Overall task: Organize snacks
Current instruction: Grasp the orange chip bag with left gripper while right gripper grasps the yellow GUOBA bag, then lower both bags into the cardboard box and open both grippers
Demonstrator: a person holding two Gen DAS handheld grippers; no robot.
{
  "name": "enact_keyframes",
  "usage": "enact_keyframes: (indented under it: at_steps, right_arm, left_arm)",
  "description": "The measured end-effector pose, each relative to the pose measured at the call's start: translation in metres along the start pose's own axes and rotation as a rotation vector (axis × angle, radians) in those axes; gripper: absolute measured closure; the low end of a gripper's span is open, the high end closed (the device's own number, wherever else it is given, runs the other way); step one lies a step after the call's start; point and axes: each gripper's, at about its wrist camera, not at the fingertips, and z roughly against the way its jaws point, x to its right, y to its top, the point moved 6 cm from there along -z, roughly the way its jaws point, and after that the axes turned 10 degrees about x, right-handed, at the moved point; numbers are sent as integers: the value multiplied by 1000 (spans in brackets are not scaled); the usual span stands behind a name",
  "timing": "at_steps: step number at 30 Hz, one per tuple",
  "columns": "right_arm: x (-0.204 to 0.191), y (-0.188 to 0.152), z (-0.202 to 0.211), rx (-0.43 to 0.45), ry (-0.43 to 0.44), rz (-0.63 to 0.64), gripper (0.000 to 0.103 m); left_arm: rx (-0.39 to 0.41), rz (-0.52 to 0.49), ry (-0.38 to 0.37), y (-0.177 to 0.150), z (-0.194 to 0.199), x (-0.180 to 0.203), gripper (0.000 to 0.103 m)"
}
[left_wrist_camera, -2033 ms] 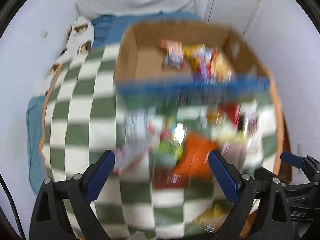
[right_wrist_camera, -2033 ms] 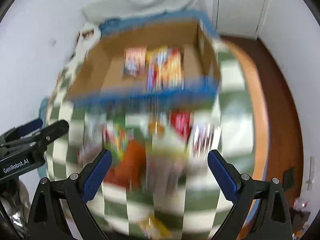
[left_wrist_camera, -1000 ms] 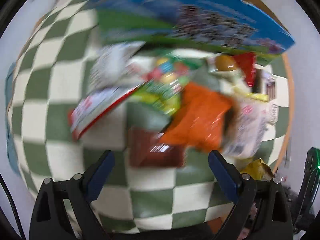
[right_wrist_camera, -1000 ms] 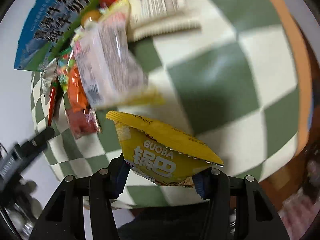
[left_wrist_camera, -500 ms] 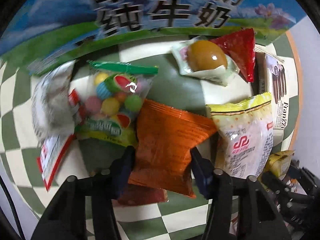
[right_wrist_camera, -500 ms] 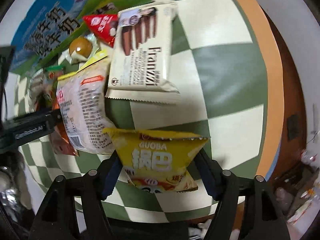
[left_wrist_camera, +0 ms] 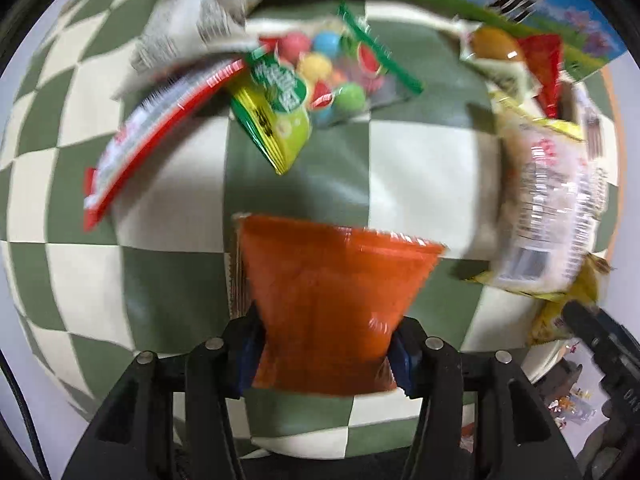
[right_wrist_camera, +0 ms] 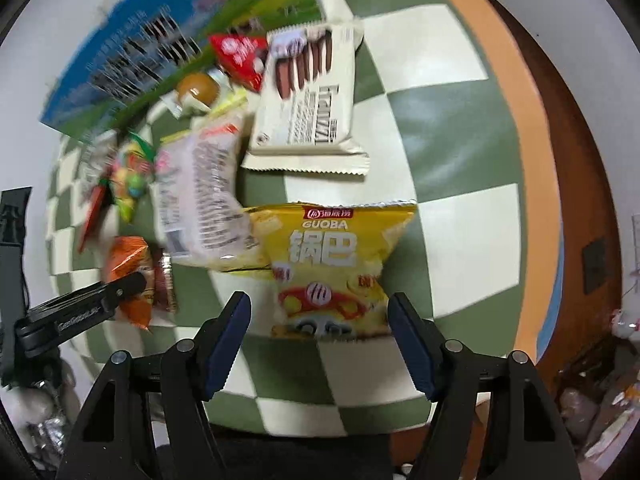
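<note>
Left claw (left_wrist_camera: 324, 350): it is squeezed tight on the bottom of the orange bag (left_wrist_camera: 332, 300). Its blue pads press both sides of the bag. The claw points down at the cloth.
Orange bag: it sticks up from the left claw, over a green square of the checked cloth (left_wrist_camera: 424, 168). In the right camera it shows far left, by the other claw's black arm.
Brown pack (left_wrist_camera: 239, 280): only a thin edge peeks out, touching the left side of the orange bag.
Red and white pack (left_wrist_camera: 136, 140): it lies tilted at the far left of the pile.
Grey-white bag (left_wrist_camera: 192, 28): it lies above the red and white pack, near the top. It looks blurry.
Candy ball bag (left_wrist_camera: 336, 76): see-through, with round balls in many colours. It lies in the middle near the top.
Green and yellow pack (left_wrist_camera: 276, 120): it lies just under the candy ball bag and touches it.
Blue box (right_wrist_camera: 132, 52): its side stands along the top edge of the pile.
Clear bag with writing (right_wrist_camera: 200, 196): it lies left of the yellow bag and touches it.
Cookie pack (right_wrist_camera: 308, 100): cream colour, it lies flat above the yellow bag.
Yellow bag (right_wrist_camera: 336, 272): it lies flat on the cloth, and its bottom end sits between the right claw's fingers.
Right claw (right_wrist_camera: 320, 344): its jaws stand apart. The blue pads are near the yellow bag's sides but do not press them.
</note>
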Motion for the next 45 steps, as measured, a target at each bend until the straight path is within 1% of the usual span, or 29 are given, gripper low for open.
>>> enact_keyframes:
  at_steps: [1,2,3,6,7,8,9,10,11,12,13,17,19,20,23,26,28,29,31,32,33,35,37,38,39,42,44,45]
  right_arm:
    - [-1,2,-4,25,-4,-2,37]
    - [0,2,-8,37,-12,2,48]
    - [1,4,-11,40,-11,0,52]
    - [4,7,-19,18,-10,-8,52]
    - [5,7,-21,9,-7,-6,52]
    - [8,8,-23,4,-4,-6,52]
    - [11,8,-24,-3,2,-6,52]
    - [14,9,-24,-4,13,-18,52]
    - [18,8,-23,-3,23,-27,53]
    - [19,8,-22,-2,32,-34,54]
    - [19,7,-21,0,40,-41,55]
    - [35,6,2,26,73,-65,57]
    - [39,9,16,40,93,-84,57]
    - [41,13,27,52,106,-92,57]
    - [36,33,59,101,155,-103,57]
    - [18,68,89,169,209,-79,57]
    - [0,99,107,203,260,-62,57]
    - [-11,118,115,226,288,-45,57]
    - [-37,153,124,261,304,0,57]
    - [-48,175,125,279,306,27,57]
    - [-59,196,124,298,302,45,57]
    - [-78,242,110,303,291,75,57]
    - [-89,273,94,287,274,92,57]
    - [-95,290,82,280,254,97,57]
    - [-97,305,71,263,239,110,57]
    - [-103,341,36,212,159,136,57]
    - [-104,359,15,186,123,133,57]
    - [-103,366,7,175,121,120,57]
  left_arm:
    - [4,-3,4,-1,-4,0,44]
    - [7,-9,6,-4,-7,1,42]
    - [10,-10,4,-4,-9,2,41]
    - [14,6,-4,-7,-11,-3,41]
    - [17,14,-7,-4,-8,-5,42]
    - [19,17,-7,18,-5,-13,42]
    - [25,11,-2,16,-3,-12,43]
    - [32,9,-1,24,-4,-17,47]
    - [40,4,1,23,-2,-17,49]
    - [44,4,4,37,4,-18,53]
    - [48,3,5,31,13,-19,56]
    - [71,-8,0,27,38,-17,57]
    - [89,-11,-17,37,49,-14,57]
    - [102,-9,-26,39,61,-13,57]
    - [144,6,-72,56,94,-7,58]
    - [214,18,-128,87,139,5,57]
    - [257,13,-148,118,166,15,57]
    - [276,13,-152,137,172,18,57]
    - [324,4,-130,172,192,20,57]
    - [349,-2,-101,193,200,22,57]
    - [361,-5,-82,207,208,20,57]
    - [376,-6,-23,250,201,17,57]
    - [370,2,24,289,190,11,57]
    - [364,3,45,304,186,8,57]
    - [348,4,64,322,177,3,57]
    - [311,3,106,359,153,-7,56]
    - [283,11,121,379,134,-15,56]
    - [264,17,118,388,125,-18,56]
